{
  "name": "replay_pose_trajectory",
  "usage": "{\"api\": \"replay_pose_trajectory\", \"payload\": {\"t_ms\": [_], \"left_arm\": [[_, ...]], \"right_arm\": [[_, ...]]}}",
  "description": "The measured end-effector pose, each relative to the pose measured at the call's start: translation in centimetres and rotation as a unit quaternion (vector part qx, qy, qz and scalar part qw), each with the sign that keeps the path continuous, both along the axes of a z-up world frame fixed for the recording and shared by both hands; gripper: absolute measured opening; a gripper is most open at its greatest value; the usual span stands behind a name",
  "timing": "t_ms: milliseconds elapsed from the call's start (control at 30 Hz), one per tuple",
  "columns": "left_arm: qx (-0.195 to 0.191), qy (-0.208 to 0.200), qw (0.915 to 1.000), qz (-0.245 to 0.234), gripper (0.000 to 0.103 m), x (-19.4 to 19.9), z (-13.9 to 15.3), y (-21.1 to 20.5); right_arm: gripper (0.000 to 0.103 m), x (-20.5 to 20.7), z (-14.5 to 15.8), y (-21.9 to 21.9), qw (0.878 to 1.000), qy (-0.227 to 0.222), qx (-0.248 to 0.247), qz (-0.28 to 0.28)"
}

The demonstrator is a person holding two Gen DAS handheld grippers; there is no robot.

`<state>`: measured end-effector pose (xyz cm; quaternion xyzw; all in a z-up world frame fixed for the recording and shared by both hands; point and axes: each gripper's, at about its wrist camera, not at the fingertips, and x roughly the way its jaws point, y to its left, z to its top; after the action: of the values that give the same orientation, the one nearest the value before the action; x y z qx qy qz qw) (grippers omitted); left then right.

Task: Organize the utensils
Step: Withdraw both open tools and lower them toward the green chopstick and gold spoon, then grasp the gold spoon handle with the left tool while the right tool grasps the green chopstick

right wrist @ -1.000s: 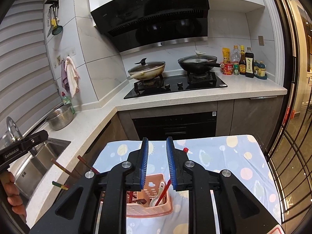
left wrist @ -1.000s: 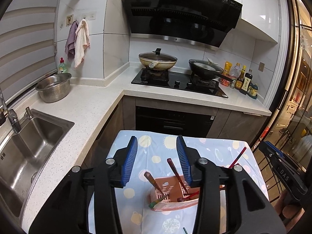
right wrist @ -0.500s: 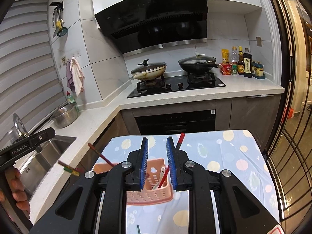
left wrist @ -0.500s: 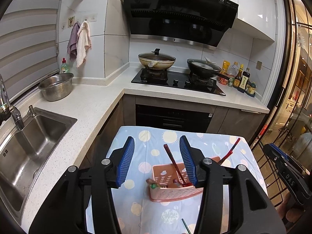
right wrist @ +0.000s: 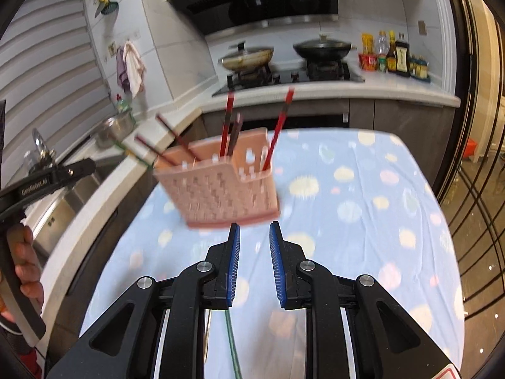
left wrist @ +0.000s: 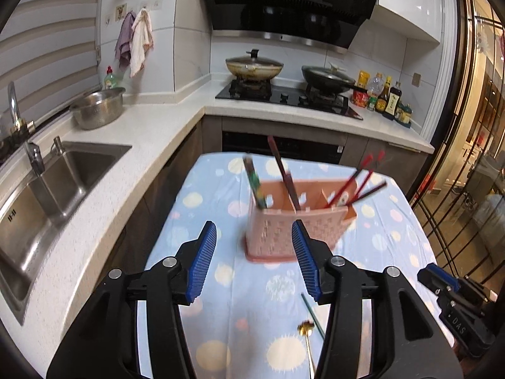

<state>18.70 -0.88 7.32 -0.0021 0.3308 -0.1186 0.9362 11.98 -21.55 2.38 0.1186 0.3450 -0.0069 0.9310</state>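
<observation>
A pink slotted utensil basket (left wrist: 293,221) stands on the table with the blue dotted cloth (left wrist: 221,195), holding several red and dark chopsticks (left wrist: 285,180). It also shows in the right wrist view (right wrist: 221,189). My left gripper (left wrist: 254,259) is open and empty, just in front of the basket. My right gripper (right wrist: 254,265) is open by a narrow gap and empty, in front of the basket. A gold spoon (left wrist: 306,331) and a green chopstick (left wrist: 311,314) lie on the cloth below the left gripper. The green chopstick (right wrist: 232,344) runs under the right gripper.
A white counter (left wrist: 126,145) with a steel sink (left wrist: 47,183) and steel bowl (left wrist: 98,109) runs along the left. A hob with two pans (left wrist: 254,66) and sauce bottles (left wrist: 383,98) is at the back. Glass doors (left wrist: 467,173) are on the right.
Both grippers have pulled back and tilted down from the basket, which now sits farther ahead. The left jaws have opened wider. The spoon and green chopstick have come into view.
</observation>
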Motion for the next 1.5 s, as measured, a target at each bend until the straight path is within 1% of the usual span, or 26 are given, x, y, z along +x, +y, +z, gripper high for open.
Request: {"api": "replay_pose_trajectory", "payload": {"t_ms": [133, 200, 333, 400, 500, 700, 833, 1067, 1167, 1300, 1400, 1500], "left_arm": [[0.016, 0.03, 0.9994, -0.004, 0.049, -1.9, -3.0, -0.1], [0.018, 0.049, 0.9986, -0.007, 0.055, -2.8, -4.6, 0.0], [0.024, 0.087, 0.9959, -0.013, 0.055, -4.5, -7.7, 0.1], [0.028, 0.103, 0.9942, -0.014, 0.055, -5.3, -9.1, 0.0], [0.036, 0.124, 0.9914, -0.018, 0.055, -6.6, -11.0, -0.2], [0.052, 0.158, 0.9856, -0.029, 0.055, -8.7, -13.9, -1.0], [0.056, 0.17, 0.9833, -0.035, 0.055, -9.3, -14.7, -1.4], [0.067, 0.173, 0.982, -0.038, 0.055, -9.5, -15.0, -1.9], [0.068, 0.174, 0.9816, -0.039, 0.055, -9.5, -15.1, -1.9], [0.069, 0.178, 0.9808, -0.04, 0.056, -9.5, -15.4, -2.1], [0.07, 0.18, 0.9803, -0.043, 0.056, -9.5, -15.5, -2.2], [0.071, 0.182, 0.9798, -0.045, 0.056, -9.4, -15.7, -2.4]], "right_arm": [[0.02, -2.5, -3.3, 1.6, 0.999, 0.044, -0.008, 0.019], [0.02, -3.7, -5.0, 2.4, 0.997, 0.066, -0.016, 0.03], [0.02, -5.8, -8.1, 3.5, 0.992, 0.109, -0.012, 0.054], [0.02, -6.6, -9.4, 4.1, 0.99, 0.124, -0.018, 0.064], [0.02, -7.5, -10.9, 4.9, 0.986, 0.142, -0.031, 0.077], [0.02, -8.1, -12.6, 5.3, 0.982, 0.164, -0.027, 0.086], [0.02, -8.3, -12.9, 5.9, 0.98, 0.17, -0.027, 0.097], [0.02, -8.1, -13.8, 5.9, 0.978, 0.183, -0.021, 0.1], [0.018, -8.1, -13.8, 6.0, 0.978, 0.181, -0.027, 0.102], [0.013, -8.2, -13.9, 6.1, 0.978, 0.18, -0.034, 0.102], [0.009, -8.1, -14.0, 5.8, 0.978, 0.18, -0.031, 0.099], [0.007, -8.1, -14.0, 5.5, 0.979, 0.179, -0.027, 0.095]]}}
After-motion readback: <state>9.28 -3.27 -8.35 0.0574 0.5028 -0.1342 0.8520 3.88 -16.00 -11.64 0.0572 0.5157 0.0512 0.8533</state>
